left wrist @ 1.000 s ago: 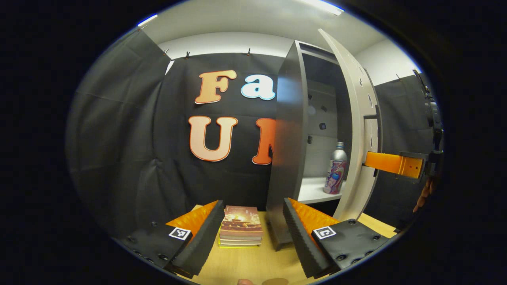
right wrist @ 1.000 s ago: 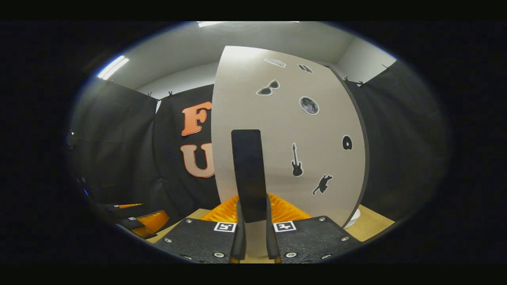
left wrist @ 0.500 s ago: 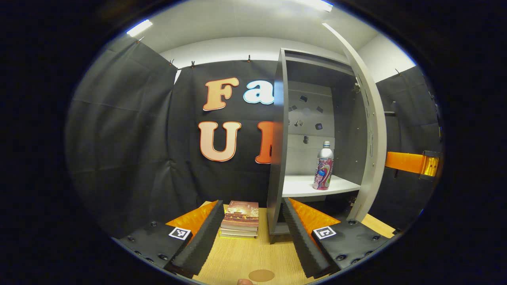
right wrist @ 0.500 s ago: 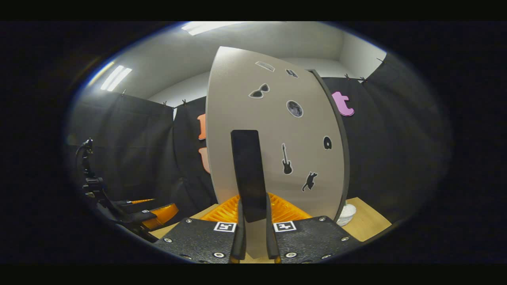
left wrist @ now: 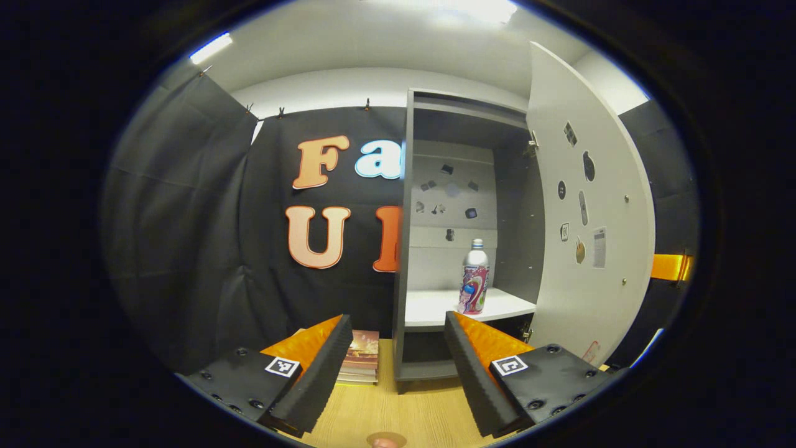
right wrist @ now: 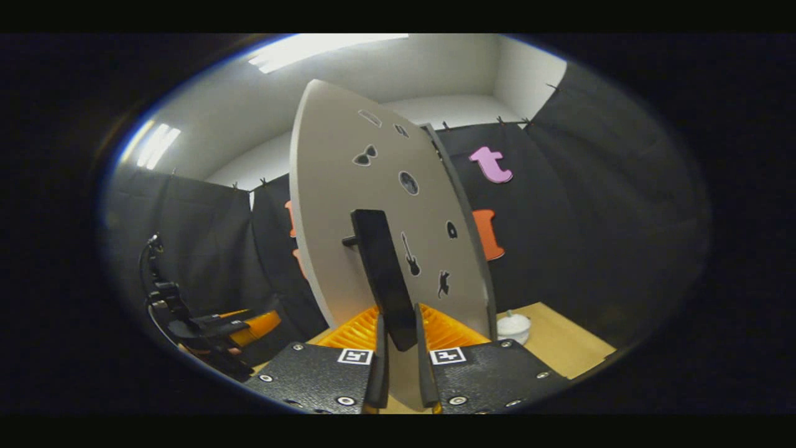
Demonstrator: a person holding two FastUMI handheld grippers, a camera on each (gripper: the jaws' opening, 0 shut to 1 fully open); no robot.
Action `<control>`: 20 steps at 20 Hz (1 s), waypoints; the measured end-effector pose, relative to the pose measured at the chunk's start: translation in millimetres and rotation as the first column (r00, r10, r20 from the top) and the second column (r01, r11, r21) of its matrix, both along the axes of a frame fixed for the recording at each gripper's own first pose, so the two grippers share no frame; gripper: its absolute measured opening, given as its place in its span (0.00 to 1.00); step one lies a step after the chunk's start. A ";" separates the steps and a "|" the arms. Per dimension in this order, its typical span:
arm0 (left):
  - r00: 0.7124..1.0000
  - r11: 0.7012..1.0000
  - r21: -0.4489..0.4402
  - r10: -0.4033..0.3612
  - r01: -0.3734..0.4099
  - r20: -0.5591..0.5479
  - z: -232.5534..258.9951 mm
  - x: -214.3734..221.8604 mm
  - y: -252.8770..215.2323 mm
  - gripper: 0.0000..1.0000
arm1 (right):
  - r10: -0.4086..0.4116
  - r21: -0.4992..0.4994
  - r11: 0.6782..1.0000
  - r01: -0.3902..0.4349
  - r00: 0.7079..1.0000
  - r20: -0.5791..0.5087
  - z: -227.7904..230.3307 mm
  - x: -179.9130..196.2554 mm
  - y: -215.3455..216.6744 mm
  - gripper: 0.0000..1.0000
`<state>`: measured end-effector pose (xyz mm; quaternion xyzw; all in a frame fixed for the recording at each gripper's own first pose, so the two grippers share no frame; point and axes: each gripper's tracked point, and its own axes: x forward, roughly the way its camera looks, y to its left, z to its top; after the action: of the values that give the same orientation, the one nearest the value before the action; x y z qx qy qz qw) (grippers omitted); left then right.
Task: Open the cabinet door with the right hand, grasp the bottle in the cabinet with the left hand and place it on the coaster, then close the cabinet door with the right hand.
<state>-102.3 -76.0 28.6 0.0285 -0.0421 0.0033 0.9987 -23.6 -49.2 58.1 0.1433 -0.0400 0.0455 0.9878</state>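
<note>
A stack of books lies on the wooden table — a white bowl sits farther off

Bottle upright on cabinet shelf

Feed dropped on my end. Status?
Right gripper shut on door handle, door wide open. Left gripper open, empty. Bottle upright on shelf, path clear.

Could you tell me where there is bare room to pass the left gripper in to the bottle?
The open cabinet front is free: the door is swung wide right. The shelf is bare left of the bottle. Below, books crowd the table beside the cabinet's left foot.
</note>
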 end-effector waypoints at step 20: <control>0.990 0.991 -0.026 -0.131 0.130 -0.059 -18.6 17.6 -63.9 0.96 | -0.194 -0.090 0.978 0.189 0.980 -0.043 -5.4 10.2 -88.0 0.09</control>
<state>-84.7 -139.9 10.0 0.0145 -0.0135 -0.0625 0.9978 -13.4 -137.2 52.6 0.0974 -0.0262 -0.0519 0.9935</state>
